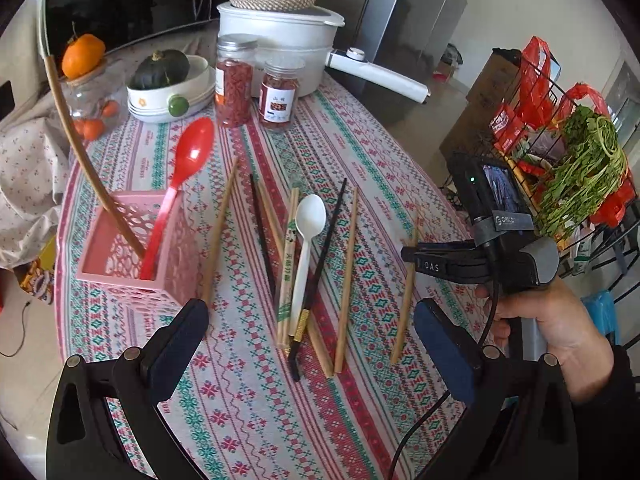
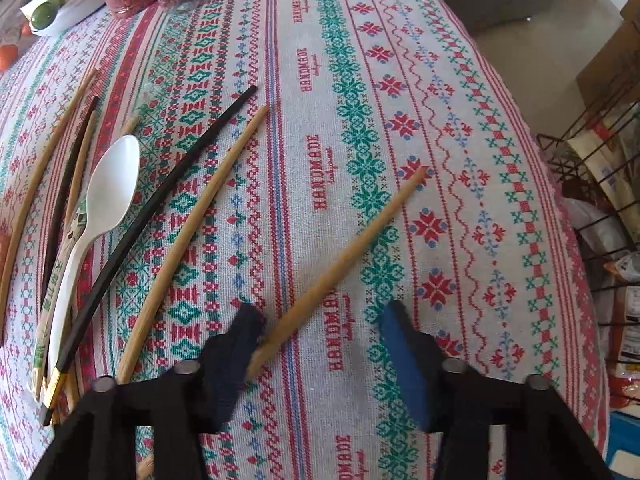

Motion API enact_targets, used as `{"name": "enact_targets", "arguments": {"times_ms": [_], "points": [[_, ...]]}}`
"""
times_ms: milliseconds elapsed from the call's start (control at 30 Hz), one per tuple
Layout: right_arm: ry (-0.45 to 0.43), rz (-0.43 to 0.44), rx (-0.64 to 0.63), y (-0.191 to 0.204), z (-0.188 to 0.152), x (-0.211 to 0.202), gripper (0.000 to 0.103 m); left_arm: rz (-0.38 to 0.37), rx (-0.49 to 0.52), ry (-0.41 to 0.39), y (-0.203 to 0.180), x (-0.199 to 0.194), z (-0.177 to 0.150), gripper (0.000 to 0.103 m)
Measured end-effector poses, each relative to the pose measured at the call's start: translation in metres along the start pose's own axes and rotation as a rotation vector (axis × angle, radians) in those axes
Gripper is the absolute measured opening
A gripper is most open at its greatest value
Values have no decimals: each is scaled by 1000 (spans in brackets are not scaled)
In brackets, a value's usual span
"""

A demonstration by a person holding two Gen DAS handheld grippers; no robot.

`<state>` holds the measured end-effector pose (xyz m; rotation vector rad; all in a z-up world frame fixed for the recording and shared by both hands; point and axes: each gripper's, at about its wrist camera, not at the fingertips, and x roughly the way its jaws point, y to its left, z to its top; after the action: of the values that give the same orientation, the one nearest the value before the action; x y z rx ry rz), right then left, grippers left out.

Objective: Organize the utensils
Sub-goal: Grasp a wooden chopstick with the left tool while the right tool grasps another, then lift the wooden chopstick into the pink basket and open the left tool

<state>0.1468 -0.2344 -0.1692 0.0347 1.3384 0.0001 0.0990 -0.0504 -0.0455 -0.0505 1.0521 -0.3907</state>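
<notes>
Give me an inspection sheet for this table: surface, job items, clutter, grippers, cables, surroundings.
Surface: patterned tablecloth, lying flat.
Job's things: pink basket holds the red spoon and one leaning chopstick; white spoon, black chopsticks and wooden chopsticks lie loose beside it.
Clutter: two jars, bowl with squash, white pot at the far end.
Grippers: left gripper jaws wide open, empty; right gripper jaws open, outermost chopstick between them, against one pad.
Cables: black cable near the right hand.
Surroundings: wire rack with greens beside the table.
</notes>
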Motion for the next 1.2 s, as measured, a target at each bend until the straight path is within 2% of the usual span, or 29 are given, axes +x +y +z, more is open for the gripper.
{"name": "enact_targets", "arguments": {"times_ms": [67, 167, 200, 267, 300, 367, 433, 633, 767, 1000, 1033, 1100, 1200], "points": [[-1, 30, 3, -11, -2, -3, 20, -25, 7, 42, -10, 12, 3, 103], [7, 95, 43, -31, -3, -4, 10, -37, 11, 85, -25, 29, 10, 102], [2, 107, 53, -38, -5, -5, 8, -35, 16, 92, -30, 35, 14, 98], [-9, 124, 69, -49, -5, -9, 7, -21, 26, 116, -38, 49, 22, 85], [-18, 134, 79, -55, -5, -14, 7, -17, 24, 134, -41, 59, 26, 74], [-36, 168, 105, -67, -3, -22, 7, -27, 19, 175, -43, 78, 34, 64], [-52, 191, 122, -76, -1, -27, 7, -22, 10, 213, -43, 99, 41, 48], [-70, 245, 123, -77, 2, -39, 7, 23, 41, 257, -48, 143, 60, 24], [-68, 275, 119, -77, 4, -37, 7, 50, 59, 286, -53, 163, 71, 19], [-72, 309, 114, -72, 9, -35, 7, 129, 117, 390, -62, 188, 79, 13], [-74, 313, 115, -72, 10, -35, 7, 138, 126, 395, -63, 189, 79, 8], [-78, 318, 115, -72, 10, -36, 7, 143, 141, 385, -66, 189, 77, 7], [-87, 322, 109, -69, 10, -40, 7, 128, 149, 289, -67, 171, 71, 7]]}}
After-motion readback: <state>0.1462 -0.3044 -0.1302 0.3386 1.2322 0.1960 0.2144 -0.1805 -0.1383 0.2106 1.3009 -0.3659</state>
